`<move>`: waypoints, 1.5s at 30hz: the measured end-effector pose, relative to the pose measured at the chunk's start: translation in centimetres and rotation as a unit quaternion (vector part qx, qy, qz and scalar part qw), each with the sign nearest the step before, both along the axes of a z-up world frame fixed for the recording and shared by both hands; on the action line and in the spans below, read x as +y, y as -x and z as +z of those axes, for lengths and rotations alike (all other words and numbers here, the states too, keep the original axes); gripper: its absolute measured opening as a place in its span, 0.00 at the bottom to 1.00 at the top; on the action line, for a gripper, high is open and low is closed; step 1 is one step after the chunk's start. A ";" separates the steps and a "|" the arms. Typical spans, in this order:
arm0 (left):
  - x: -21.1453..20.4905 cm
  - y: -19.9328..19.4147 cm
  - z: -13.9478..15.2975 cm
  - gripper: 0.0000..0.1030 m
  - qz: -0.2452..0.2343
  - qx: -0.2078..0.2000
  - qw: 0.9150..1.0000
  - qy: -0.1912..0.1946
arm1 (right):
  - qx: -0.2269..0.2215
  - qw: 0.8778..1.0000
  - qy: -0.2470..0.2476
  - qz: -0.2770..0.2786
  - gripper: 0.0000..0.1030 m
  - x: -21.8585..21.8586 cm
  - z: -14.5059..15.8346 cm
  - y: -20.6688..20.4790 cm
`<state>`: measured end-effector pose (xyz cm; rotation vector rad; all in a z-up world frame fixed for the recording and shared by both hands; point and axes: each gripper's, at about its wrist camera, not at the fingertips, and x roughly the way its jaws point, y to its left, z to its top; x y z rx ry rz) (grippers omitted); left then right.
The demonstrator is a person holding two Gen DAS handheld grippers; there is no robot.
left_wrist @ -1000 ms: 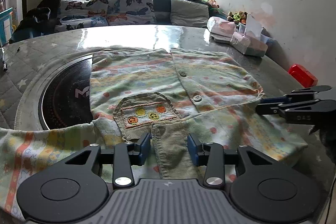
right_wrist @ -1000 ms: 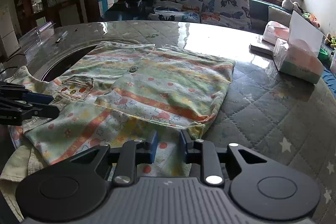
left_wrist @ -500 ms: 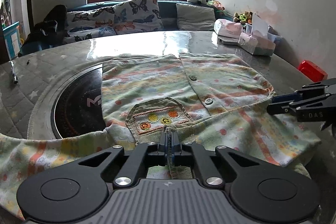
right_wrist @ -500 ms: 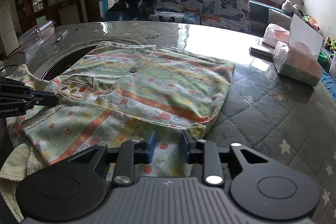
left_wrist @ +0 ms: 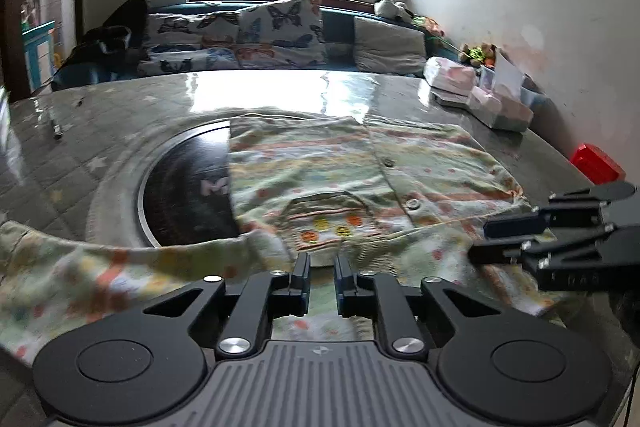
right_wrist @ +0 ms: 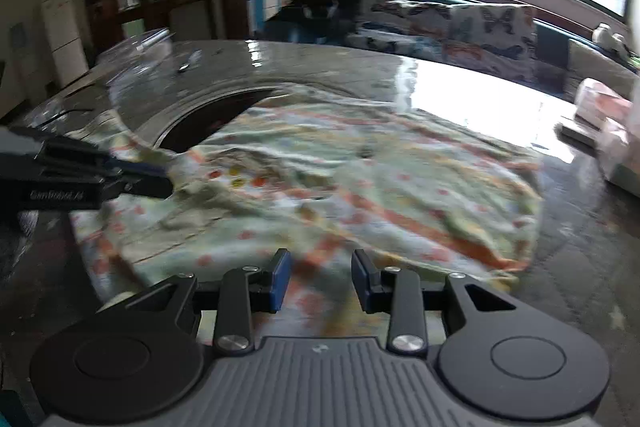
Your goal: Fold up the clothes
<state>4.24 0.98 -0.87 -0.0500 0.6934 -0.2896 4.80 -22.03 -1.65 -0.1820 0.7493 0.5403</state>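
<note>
We are at a round grey table (left_wrist: pixel 120 147) with a quilted star-pattern cover, a dark round inset plate (left_wrist: pixel 188 183) sunk into its middle, and a sofa with butterfly cushions (left_wrist: pixel 240 39) under the window beyond. At two o'clock in the left wrist view sit tissue packs (left_wrist: pixel 500 107) near the wall, and a red box (left_wrist: pixel 596 163) lies at the table's rim at three o'clock. A pen (left_wrist: pixel 58 131) lies at ten o'clock.

The task's thing, a striped and dotted child's shirt (left_wrist: pixel 360 167) with buttons and a small patch pocket (left_wrist: pixel 332 219), is spread across the table centre, partly over the dark plate, with one sleeve (left_wrist: pixel 80 267) trailing toward eight o'clock.

Our left gripper (left_wrist: pixel 322 281) has its fingers a narrow gap apart just at the shirt's near hem below the pocket; fabric shows between them, but we cannot tell whether they grip it. In the right wrist view it sits at nine o'clock with its tips (right_wrist: pixel 152 183) against the bunched cloth there. Our right gripper (right_wrist: pixel 322 281) is wide open, hovering over the shirt's near edge and holding nothing; both views are motion-blurred.

Bare table shows to the right of the shirt (right_wrist: pixel 580 227) at three o'clock, and the far side near the window is glossy and bare.
</note>
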 end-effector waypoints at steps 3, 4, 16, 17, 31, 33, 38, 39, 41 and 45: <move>1.1 0.5 0.2 0.26 0.020 0.001 1.000 0.005 | -0.003 1.000 -0.001 0.020 0.33 1.2 0.1 0.7; 1.5 0.6 0.3 0.29 0.026 0.000 1.000 0.007 | 0.000 1.000 -0.005 0.026 0.33 1.5 0.2 0.9; 6.0 2.4 1.0 0.33 0.102 -0.008 0.995 0.017 | -0.028 0.994 0.020 0.100 0.35 5.4 0.3 3.6; 6.5 2.4 0.9 0.33 0.113 -0.005 0.994 0.016 | -0.024 0.994 0.025 0.106 0.35 5.7 0.1 3.7; 15.4 2.9 0.1 0.62 0.309 -0.004 0.951 -0.011 | -0.019 0.995 0.008 0.093 0.50 5.0 0.4 3.6; 16.7 2.7 -0.1 0.60 0.335 0.002 0.942 -0.007 | -0.020 0.996 0.007 0.091 0.51 4.9 0.4 3.7; 18.5 2.2 -0.9 0.50 0.358 0.018 0.934 0.006 | -0.022 0.996 0.003 0.088 0.51 4.9 0.5 3.7; 18.4 2.1 -0.9 0.47 0.357 0.016 0.934 0.003 | -0.022 0.996 0.002 0.087 0.51 4.8 0.6 3.7; 18.4 2.1 -0.9 0.45 0.359 0.015 0.933 0.003 | -0.022 0.996 0.000 0.084 0.51 4.8 0.6 3.6; 18.7 2.0 -0.9 0.44 0.370 0.014 0.929 0.015 | -0.023 0.997 -0.004 0.079 0.51 4.6 0.7 3.7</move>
